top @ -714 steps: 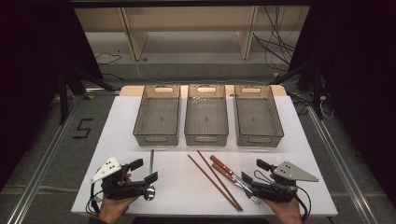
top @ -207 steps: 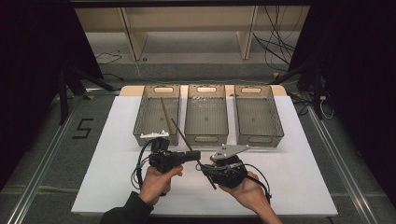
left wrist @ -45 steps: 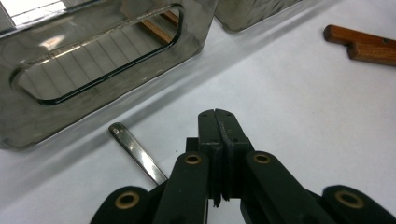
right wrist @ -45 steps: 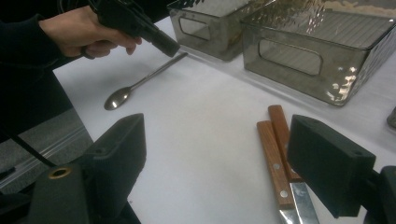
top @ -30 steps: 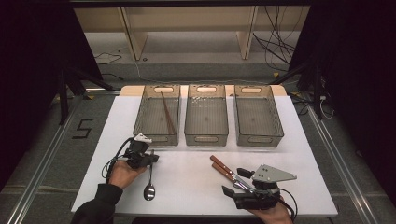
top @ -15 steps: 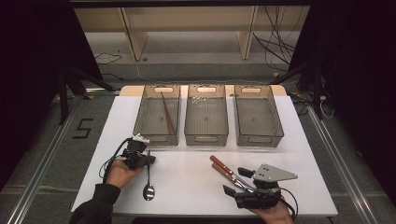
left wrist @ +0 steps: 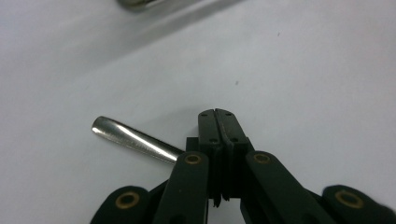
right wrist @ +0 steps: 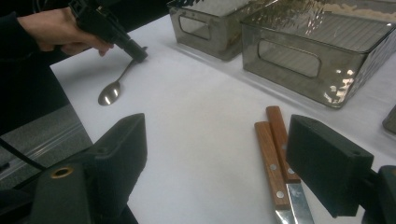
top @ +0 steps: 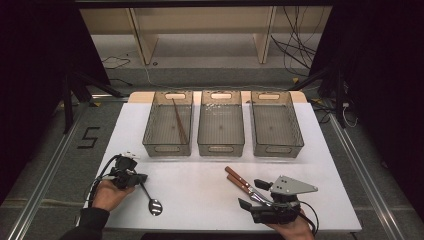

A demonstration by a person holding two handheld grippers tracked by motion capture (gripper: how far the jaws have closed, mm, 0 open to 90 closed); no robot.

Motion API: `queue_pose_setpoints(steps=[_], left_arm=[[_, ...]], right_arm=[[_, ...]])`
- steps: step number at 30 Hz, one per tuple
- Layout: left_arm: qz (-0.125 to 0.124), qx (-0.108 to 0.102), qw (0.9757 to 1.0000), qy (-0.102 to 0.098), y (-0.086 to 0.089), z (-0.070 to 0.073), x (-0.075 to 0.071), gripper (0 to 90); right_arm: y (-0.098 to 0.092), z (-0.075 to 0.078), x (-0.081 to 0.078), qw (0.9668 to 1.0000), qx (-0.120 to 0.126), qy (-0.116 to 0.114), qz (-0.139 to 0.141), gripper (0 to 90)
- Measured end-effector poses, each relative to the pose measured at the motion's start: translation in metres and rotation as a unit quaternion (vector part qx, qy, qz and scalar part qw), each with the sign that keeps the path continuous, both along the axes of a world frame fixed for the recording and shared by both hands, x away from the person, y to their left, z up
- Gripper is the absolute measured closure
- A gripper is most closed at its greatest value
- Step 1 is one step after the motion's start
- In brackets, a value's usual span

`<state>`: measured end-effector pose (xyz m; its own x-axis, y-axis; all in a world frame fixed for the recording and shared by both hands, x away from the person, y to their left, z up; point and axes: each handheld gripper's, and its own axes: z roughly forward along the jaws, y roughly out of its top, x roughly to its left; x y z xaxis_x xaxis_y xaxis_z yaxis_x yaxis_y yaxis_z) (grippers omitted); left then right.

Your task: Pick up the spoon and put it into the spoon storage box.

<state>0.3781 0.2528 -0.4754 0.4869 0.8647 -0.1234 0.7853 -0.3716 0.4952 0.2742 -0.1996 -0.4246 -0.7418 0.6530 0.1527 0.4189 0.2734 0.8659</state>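
Because the left hand-held gripper (left wrist: 218, 126) is pinching the spoon (top: 150, 197) by its thin handle (right hand-held gripper (right wrist: 215, 163) gaping wide), the bowl is risking swinging loose.

Bright table, dark surroundings, blurred close-ups

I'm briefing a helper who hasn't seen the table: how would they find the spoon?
Start at the white table and go to its near left corner. There a shiny metal spoon lies flat, its handle end pinched in the left gripper. Unlike the two wooden-handled knives, it is all metal with a round bowl.
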Motion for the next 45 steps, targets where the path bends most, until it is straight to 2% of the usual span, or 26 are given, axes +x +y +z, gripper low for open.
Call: queue_pose_setpoints(steps=[10, 20, 30, 45], left_arm=[[0.003, 0.021, 0.9996, 0.019, 0.016, 0.003, -0.023, 88.9], [-0.004, 0.04, 0.9987, 0.032, 0.021, 0.005, -0.04, 88.9], [-0.01, 0.048, 0.9974, 0.053, 0.029, 0.007, -0.051, 88.9], [-0.021, 0.058, 0.9958, 0.067, 0.032, 0.009, -0.059, 88.8]], right_arm=[[0.001, 0.0, 0.0, 1.0, -0.003, 0.0, 0.002, 21.6], [0.002, -0.001, 0.0, 1.0, -0.002, 0.001, 0.004, 21.7], [0.003, -0.001, 0.0, 1.0, -0.003, 0.002, 0.006, 21.8], [0.003, 0.0, -0.001, 1.0, -0.002, 0.001, 0.005, 21.7]])
